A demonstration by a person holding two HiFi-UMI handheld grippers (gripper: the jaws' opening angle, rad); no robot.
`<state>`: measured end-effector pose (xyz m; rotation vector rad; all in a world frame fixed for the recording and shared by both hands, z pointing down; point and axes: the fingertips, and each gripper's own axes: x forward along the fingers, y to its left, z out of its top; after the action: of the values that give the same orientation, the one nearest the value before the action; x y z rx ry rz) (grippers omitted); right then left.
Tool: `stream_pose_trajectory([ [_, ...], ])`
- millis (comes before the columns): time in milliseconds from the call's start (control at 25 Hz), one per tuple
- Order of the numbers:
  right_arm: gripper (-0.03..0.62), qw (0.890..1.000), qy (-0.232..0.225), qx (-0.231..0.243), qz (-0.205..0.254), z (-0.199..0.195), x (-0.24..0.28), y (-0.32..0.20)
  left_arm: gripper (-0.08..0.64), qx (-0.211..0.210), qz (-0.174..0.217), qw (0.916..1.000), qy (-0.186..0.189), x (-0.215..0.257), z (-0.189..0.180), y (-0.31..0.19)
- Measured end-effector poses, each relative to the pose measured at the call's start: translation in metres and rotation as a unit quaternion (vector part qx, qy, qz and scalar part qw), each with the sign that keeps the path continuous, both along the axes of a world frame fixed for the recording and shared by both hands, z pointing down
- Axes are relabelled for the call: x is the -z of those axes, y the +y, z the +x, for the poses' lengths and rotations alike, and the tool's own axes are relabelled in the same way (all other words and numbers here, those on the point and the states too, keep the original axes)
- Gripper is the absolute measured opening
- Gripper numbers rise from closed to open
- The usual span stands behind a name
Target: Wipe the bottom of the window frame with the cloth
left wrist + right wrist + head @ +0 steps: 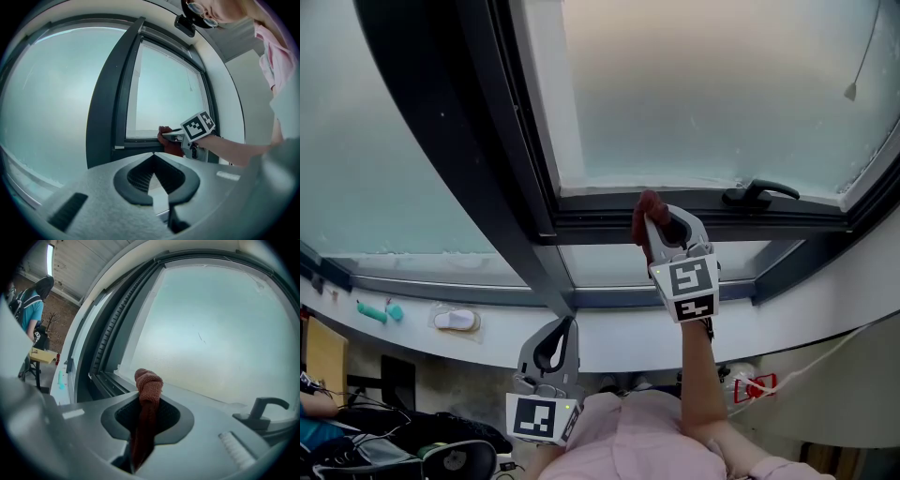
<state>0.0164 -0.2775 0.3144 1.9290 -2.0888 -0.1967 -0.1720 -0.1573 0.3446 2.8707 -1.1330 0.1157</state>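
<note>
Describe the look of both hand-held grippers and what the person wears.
The left hand-held gripper and the right hand-held gripper match: light grey bodies, with black ribbed pads set in a pointed, leaf-shaped recess. Each carries a white cube printed with black square markers. The person wears a pale pink top.

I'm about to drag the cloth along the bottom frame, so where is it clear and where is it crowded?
The frame is bare from the dark post to the cloth, and again from the cloth to the handle. The handle crowds the right end. Below, the sill is bare right of the packet.
</note>
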Motion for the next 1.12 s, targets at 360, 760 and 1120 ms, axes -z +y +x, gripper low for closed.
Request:
stream_pose_trajectory([
  [360, 0.063, 1.0, -0.002, 0.009, -0.006, 0.012, 0.0, 0.004, -0.005, 0.018, -0.002, 0.9998, 0.002, 0.002, 0.006, 0.003],
  [760, 0.063, 1.0, -0.001, 0.006, -0.007, 0.031, 0.0, 0.012, -0.005, 0.009, 0.0, 1.0, 0.004, 0.004, 0.024, 0.004],
  [1120, 0.063, 1.0, -0.006, -0.004, -0.004, 0.055, 0.0, 0.021, -0.005, -0.003, 0.0, 1.0, 0.002, 0.004, 0.044, 0.01],
])
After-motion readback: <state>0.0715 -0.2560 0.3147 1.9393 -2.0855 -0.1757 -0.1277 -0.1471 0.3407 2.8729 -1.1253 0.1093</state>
